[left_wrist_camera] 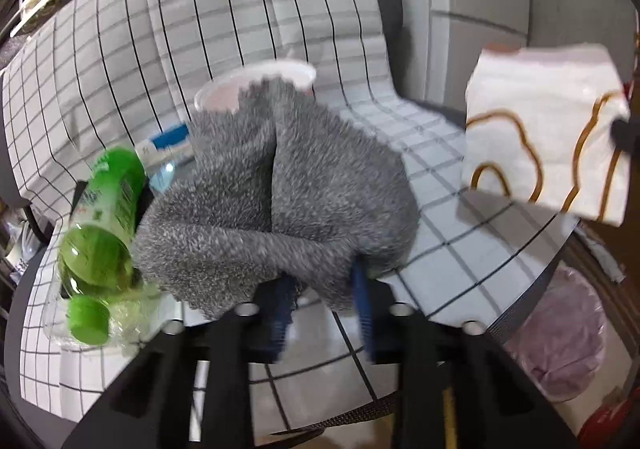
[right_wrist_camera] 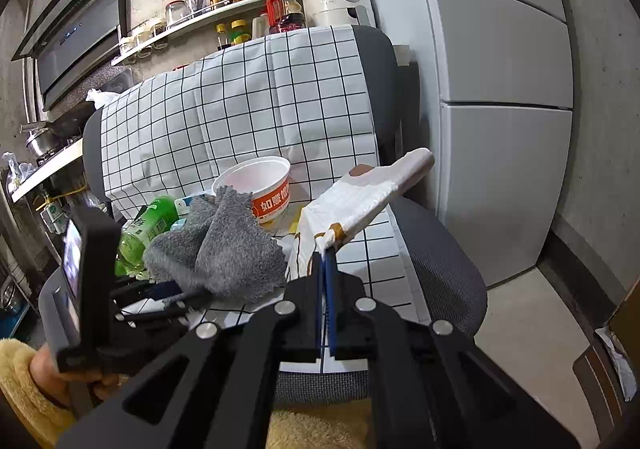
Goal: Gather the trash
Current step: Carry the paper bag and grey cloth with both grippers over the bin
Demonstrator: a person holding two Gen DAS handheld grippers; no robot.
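A grey fuzzy cloth (left_wrist_camera: 280,177) (right_wrist_camera: 224,245) is bunched up over a chair seat, and my left gripper (left_wrist_camera: 322,277) (right_wrist_camera: 180,297) is shut on its near edge with the blue pads pressed into the fabric. A green plastic bottle (left_wrist_camera: 104,217) (right_wrist_camera: 148,229) lies to its left. Behind the cloth stands a white and orange paper bowl (left_wrist_camera: 260,85) (right_wrist_camera: 264,185). My right gripper (right_wrist_camera: 325,253) is shut on the corner of a white plastic bag (right_wrist_camera: 352,201) (left_wrist_camera: 544,137) with brown lines, held up over the right side of the seat.
The trash lies on a grey office chair draped with a white checked sheet (right_wrist_camera: 240,109) (left_wrist_camera: 460,249). A blue and white packet (left_wrist_camera: 168,145) sits behind the bottle. A bin with a purple liner (left_wrist_camera: 560,337) stands below right. A grey fridge (right_wrist_camera: 500,69) fills the right.
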